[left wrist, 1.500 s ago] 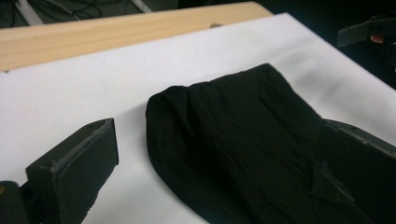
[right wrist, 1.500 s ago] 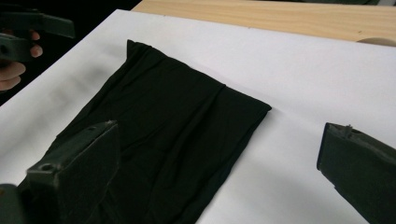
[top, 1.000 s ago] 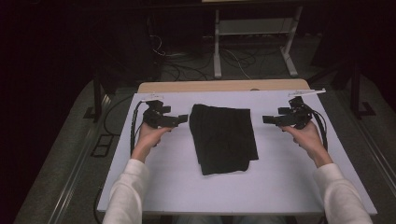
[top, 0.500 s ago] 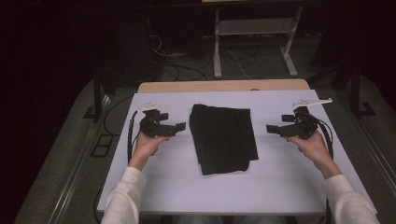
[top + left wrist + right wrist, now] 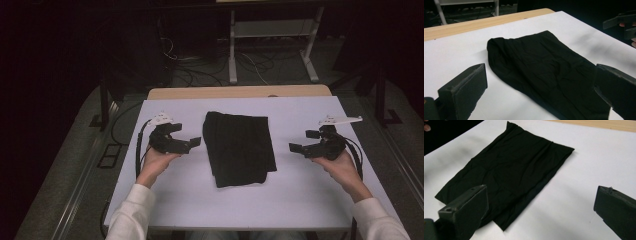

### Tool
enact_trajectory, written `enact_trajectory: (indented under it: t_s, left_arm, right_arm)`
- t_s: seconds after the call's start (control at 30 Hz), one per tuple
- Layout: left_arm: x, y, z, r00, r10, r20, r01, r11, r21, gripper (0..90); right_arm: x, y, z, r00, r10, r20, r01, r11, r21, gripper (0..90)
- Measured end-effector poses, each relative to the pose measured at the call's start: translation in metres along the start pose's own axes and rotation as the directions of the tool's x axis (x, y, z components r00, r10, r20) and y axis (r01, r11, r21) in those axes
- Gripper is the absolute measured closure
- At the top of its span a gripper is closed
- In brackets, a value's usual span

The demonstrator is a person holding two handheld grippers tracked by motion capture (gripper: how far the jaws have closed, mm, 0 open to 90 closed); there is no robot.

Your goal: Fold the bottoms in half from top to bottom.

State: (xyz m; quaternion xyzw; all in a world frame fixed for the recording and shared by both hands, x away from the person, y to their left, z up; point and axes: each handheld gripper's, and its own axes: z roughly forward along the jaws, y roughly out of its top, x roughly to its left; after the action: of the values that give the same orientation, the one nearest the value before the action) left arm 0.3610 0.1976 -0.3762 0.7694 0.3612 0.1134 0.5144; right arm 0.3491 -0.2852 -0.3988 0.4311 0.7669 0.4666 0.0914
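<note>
Cloth (image 5: 241,148) folded flat between left tongs (image 5: 194,144) and right tongs (image 5: 296,148), both wide, empty.

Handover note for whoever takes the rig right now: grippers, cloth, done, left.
Left gripper: open, holds nothing, held just left of the black cloth, jaws pointing at it.
Right gripper: open, holds nothing, to the right of the cloth with a wider gap, jaws pointing at it.
Black cloth: lies flat in a folded rectangle mid-table on the white table cover, long side running away from the person, some wrinkles, near edge a bit uneven.
Done: cloth looks folded, neither gripper touches it.
Left: likely one more fold or a tidy of the near edge; which one is unclear from here.
</note>
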Motion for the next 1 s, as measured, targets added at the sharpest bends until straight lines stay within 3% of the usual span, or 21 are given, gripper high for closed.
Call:
enact_trajectory:
  t_s: [0.43, 0.7, 1.0]
  left_arm:
    - [-0.019, -0.029, -0.019, 0.9994, 0.032, -0.009, -0.033, 0.9989, -0.035, 0.0]
    - [-0.024, -0.047, -0.03, 0.9999, 0.003, -0.016, -0.004, 0.9974, -0.072, 0.0]
    - [-0.032, -0.066, -0.039, 1.0, 0.005, -0.008, -0.006, 0.996, -0.089, 0.0]
  right_arm:
    - [0.019, -0.027, -0.013, 0.9997, -0.023, -0.01, 0.023, 0.999, -0.03, 0.0]
    - [0.033, -0.038, -0.018, 0.9989, -0.047, 0.005, 0.047, 0.997, -0.056, 0.0]
    - [0.037, -0.055, -0.025, 0.9987, -0.051, 0.004, 0.051, 0.998, -0.033, 0.0]
